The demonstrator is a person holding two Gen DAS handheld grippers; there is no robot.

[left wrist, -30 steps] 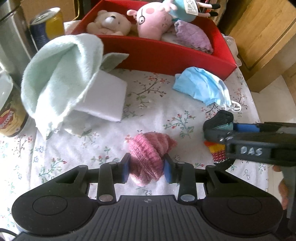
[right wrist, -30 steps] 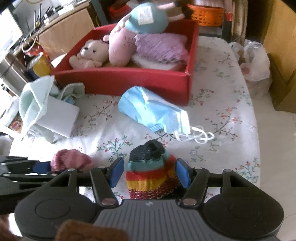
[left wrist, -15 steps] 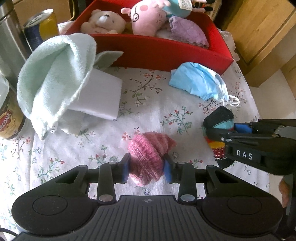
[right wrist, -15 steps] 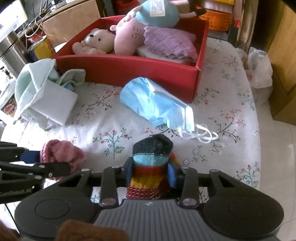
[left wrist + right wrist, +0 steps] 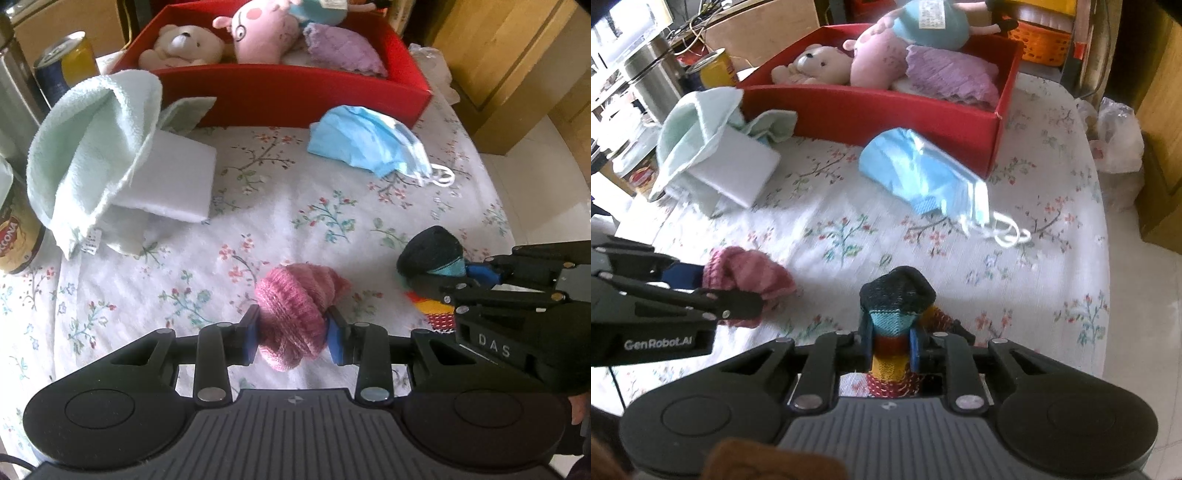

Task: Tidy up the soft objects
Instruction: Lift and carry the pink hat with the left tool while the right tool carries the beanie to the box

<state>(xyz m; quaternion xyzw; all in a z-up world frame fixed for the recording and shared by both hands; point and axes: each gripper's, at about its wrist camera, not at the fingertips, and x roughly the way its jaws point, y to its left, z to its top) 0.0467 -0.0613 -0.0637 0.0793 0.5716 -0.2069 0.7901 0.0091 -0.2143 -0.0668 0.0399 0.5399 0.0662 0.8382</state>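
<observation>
My left gripper (image 5: 293,334) is shut on a pink knitted sock ball (image 5: 295,314), held just above the floral tablecloth; it also shows in the right wrist view (image 5: 746,273). My right gripper (image 5: 889,349) is shut on a rainbow-striped sock ball with a dark top (image 5: 895,310), seen at the right of the left wrist view (image 5: 430,254). A red box (image 5: 295,96) at the back holds a teddy bear (image 5: 184,46), a pink pig plush (image 5: 266,37) and a purple cloth (image 5: 343,50).
A blue face mask (image 5: 365,144) lies in front of the box. A mint towel (image 5: 92,147) drapes over a white foam block (image 5: 173,184) at the left. Cans (image 5: 62,70) and a steel container stand at the far left. The table edge and floor are at the right.
My right gripper has closed on the striped sock ball and lifted it. Both grippers have risen slightly, and the red box looks farther away.
</observation>
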